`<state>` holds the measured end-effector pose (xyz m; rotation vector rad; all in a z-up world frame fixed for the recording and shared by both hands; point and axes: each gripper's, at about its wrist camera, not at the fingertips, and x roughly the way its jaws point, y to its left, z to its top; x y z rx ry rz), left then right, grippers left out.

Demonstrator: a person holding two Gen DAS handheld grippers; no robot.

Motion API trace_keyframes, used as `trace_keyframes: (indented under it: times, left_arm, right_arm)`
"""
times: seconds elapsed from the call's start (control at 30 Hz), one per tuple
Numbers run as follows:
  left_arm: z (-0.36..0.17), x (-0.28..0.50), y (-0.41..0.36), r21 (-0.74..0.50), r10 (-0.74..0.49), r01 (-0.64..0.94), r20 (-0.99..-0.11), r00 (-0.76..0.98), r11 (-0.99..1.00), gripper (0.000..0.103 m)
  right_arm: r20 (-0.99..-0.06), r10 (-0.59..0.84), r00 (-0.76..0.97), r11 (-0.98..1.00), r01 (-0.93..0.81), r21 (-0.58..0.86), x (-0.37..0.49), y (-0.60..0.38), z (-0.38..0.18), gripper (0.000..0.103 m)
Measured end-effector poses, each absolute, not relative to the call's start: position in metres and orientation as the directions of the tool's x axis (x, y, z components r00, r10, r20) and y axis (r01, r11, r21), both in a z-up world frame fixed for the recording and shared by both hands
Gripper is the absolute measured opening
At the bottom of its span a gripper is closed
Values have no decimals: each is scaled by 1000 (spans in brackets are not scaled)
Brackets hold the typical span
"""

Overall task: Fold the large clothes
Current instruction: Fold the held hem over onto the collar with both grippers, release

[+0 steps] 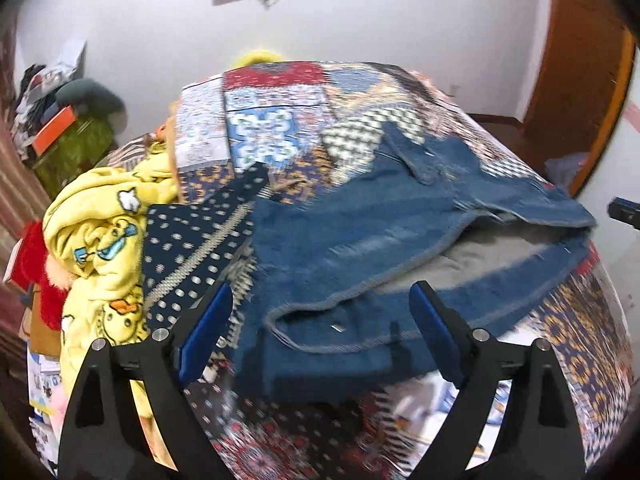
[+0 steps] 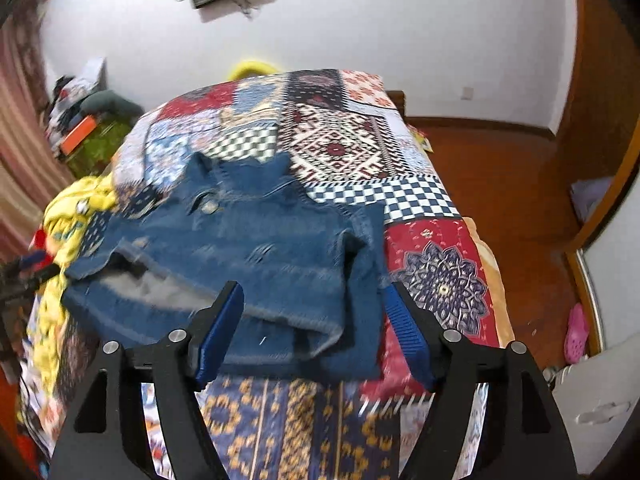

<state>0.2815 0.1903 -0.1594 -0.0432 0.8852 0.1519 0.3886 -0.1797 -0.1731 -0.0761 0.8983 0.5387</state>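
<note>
- The left gripper (image 1: 320, 332) hangs with its jaws spread wide and nothing pinched between them; the near hem of the denim jacket (image 1: 400, 232) lies just ahead of and below its blue pads (image 1: 208, 332), so it looks let go rather than held.
- The right gripper (image 2: 316, 328) is likewise open, its pads clear of the cloth, with the denim jacket (image 2: 248, 248) just ahead of it.
- Both tools sit at the jacket's near edge, left and right, probably because a fold has been laid down there.
- The jacket rests on the patchwork bedspread (image 2: 360, 148), roughly squared, a sleeve tucked across, grey lining showing at one open side, buttons up.
- To the left gripper's left lie a dotted navy cloth (image 1: 192, 240) and a yellow blanket (image 1: 100, 220).
</note>
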Motion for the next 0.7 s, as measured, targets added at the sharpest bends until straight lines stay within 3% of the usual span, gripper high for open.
trace_keyframes:
  times: [0.27,0.5,0.7]
  left_arm:
    - [-205,277,137,-53,-42,-5,-843,537,999,90]
    - [-238,308,126,21,32,-27,-859,510,999,90]
    - [-227,343,149,-31,1,-50,-838,545,998,90]
  right_arm:
    - [-802,454,388,795,-583,167,342,-140,-212,75]
    - [-827,410,384,786,-608,108,343,-100,-244,75]
    - [-825,401,397,801,-589,106,374,-79,-241,75]
